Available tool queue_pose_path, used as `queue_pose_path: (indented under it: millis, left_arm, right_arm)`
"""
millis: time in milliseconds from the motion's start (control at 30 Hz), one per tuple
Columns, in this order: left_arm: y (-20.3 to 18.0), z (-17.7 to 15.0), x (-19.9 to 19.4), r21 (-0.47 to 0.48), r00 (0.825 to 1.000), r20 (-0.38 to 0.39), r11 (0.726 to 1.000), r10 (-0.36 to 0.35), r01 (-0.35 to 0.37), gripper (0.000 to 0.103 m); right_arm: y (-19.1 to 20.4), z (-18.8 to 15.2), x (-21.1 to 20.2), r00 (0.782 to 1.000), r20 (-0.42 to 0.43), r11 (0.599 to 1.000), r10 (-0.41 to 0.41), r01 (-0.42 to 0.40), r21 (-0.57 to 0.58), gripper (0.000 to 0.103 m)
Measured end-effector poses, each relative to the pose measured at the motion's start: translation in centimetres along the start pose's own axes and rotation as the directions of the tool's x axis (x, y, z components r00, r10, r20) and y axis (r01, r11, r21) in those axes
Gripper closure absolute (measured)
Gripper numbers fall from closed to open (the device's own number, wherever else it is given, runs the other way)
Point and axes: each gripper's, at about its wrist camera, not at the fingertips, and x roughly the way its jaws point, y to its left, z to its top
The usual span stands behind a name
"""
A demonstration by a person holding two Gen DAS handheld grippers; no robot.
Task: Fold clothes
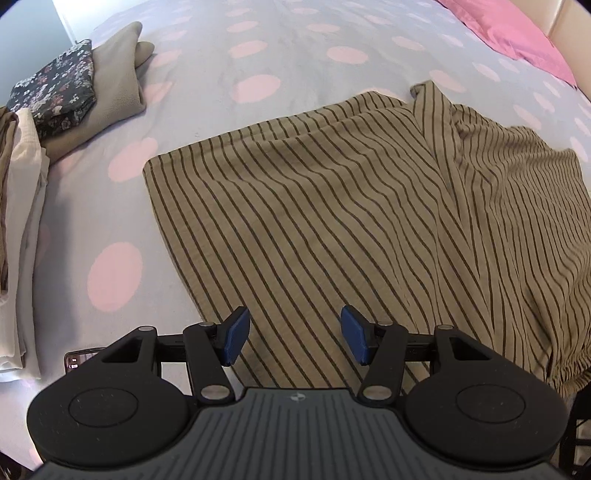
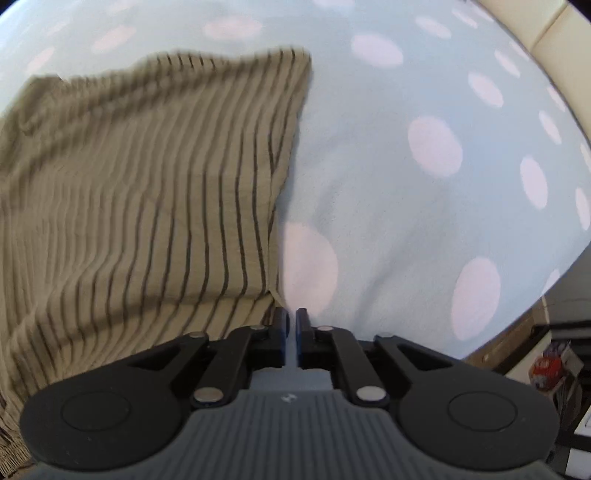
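A tan garment with thin dark stripes (image 1: 332,221) lies spread on the bed, folded over itself, with a bunched part at the right. My left gripper (image 1: 295,336) hovers open over its near edge, blue pads wide apart and nothing between them. In the right wrist view the same garment (image 2: 129,203) fills the left half, and its near right corner ends just beside my right gripper (image 2: 291,317). That gripper's jaws stand a narrow slit apart. Only bedsheet shows through the gap, and no cloth is between the fingers.
The bed has a pale blue sheet with pink dots (image 1: 258,44). Folded clothes are stacked at the left: a floral piece on grey (image 1: 74,88), and white and tan ones (image 1: 22,221). A pink pillow (image 1: 517,33) lies far right. A phone (image 1: 81,360) lies near left. The bed edge (image 2: 517,325) drops off at the right.
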Motion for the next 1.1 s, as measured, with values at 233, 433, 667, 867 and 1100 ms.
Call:
queue_pose_path:
  millis: [233, 433, 667, 867, 1100]
  left_arm:
    - [0.2, -0.4, 0.4, 0.003, 1.0, -0.014, 1.0, 0.025, -0.025, 0.05]
    - [0.6, -0.6, 0.5, -0.005, 1.0, -0.02, 1.0, 0.022, -0.022, 0.05]
    - [-0.2, -0.1, 1.0, 0.023, 0.999, -0.031, 1.0, 0.019, -0.018, 0.05]
    - [-0.5, 0.1, 0.5, 0.029, 1.0, -0.017, 1.0, 0.003, -0.003, 0.05]
    - [-0.5, 0.1, 0.6, 0.033, 1.0, -0.029, 0.999, -0.001, 0.002, 0.05]
  right_arm:
    - [1.8, 0.8, -1.8, 0.979, 0.054, 0.981, 0.196, -0.196, -0.002, 0.068]
    - [4.0, -1.1, -0.2, 0.977, -0.124, 0.984, 0.176, -0.175, 0.017, 0.066]
    - [4.8, -3.2, 1.8, 0.973, -0.18, 0.989, 0.143, -0.148, -0.013, 0.099]
    - [4.2, -4.1, -0.1, 0.985, -0.151, 0.994, 0.083, -0.092, -0.054, 0.102]
    - [2.5, -6.1, 0.3, 0.986, -0.164, 0.997, -0.02, 0.009, -0.072, 0.102]
